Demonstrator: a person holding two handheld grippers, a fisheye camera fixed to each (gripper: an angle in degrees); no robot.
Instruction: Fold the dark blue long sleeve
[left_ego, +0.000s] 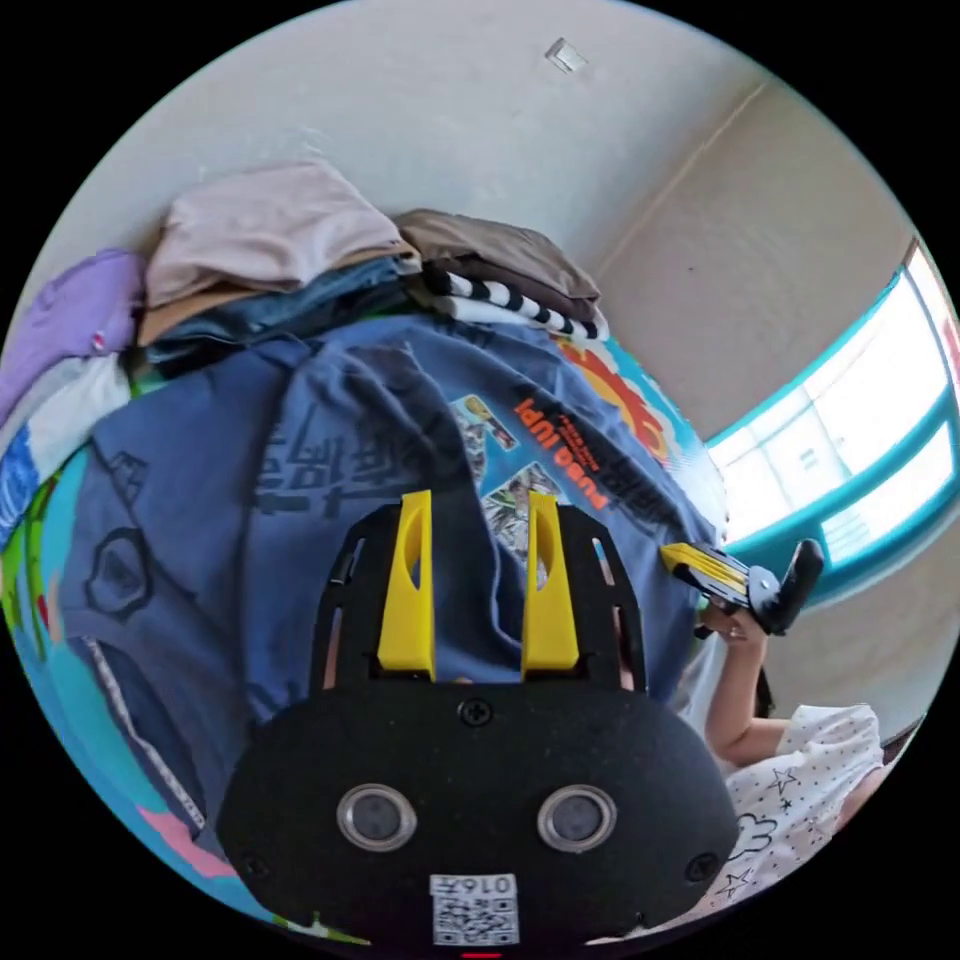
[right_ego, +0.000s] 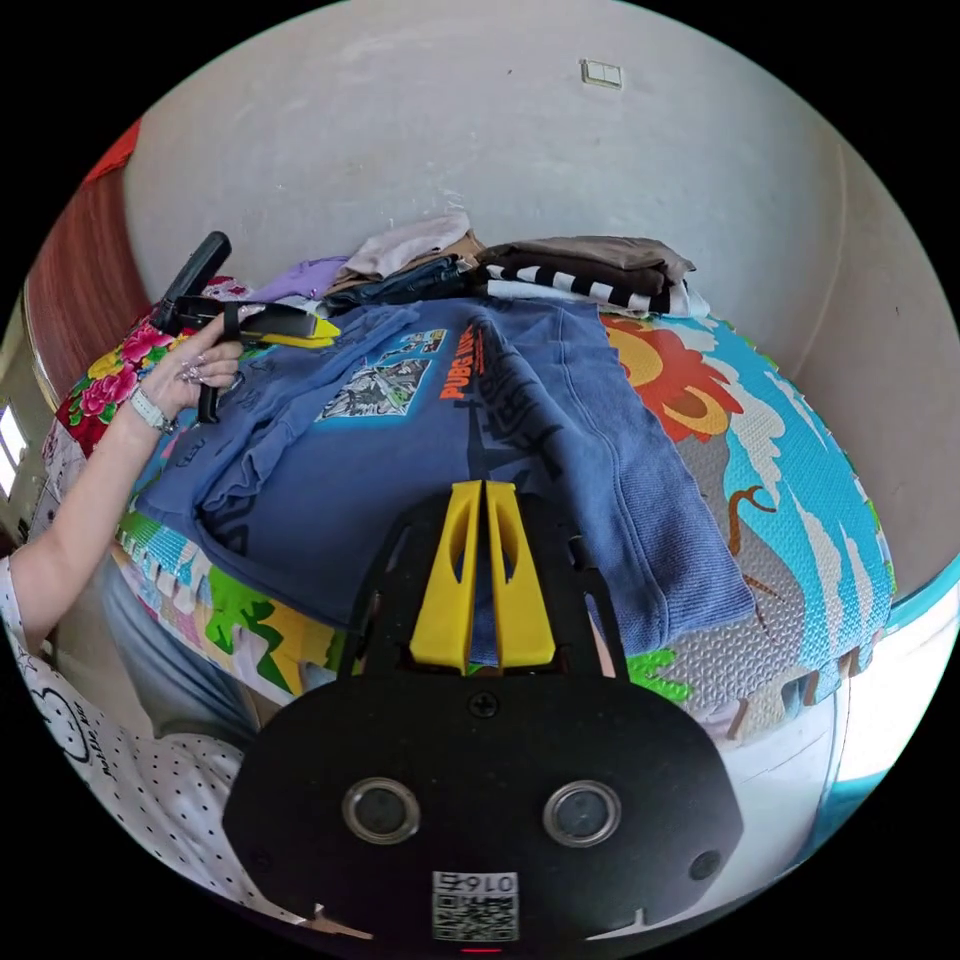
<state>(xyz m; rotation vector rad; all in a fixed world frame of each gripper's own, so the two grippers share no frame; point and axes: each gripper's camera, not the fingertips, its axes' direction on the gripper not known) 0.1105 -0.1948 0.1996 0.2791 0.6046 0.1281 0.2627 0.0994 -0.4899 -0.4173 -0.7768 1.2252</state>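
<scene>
A brightly printed foam play mat (right_ego: 800, 560) covers the work surface against a pale plaster wall, with a stack of folded garments (right_ego: 590, 265) at its wall edge. The dark blue long-sleeve knit top with a printed graphic (right_ego: 420, 450) lies spread just in front of that stack; it looks soft, light and limp, best gripped at hem or sleeve edges. The left gripper (left_ego: 478, 590) hovers above it, jaws parted and empty, while the right gripper (right_ego: 485, 575) hangs at the hem farthest from the stack, jaws together; whether cloth is pinched cannot be told.
</scene>
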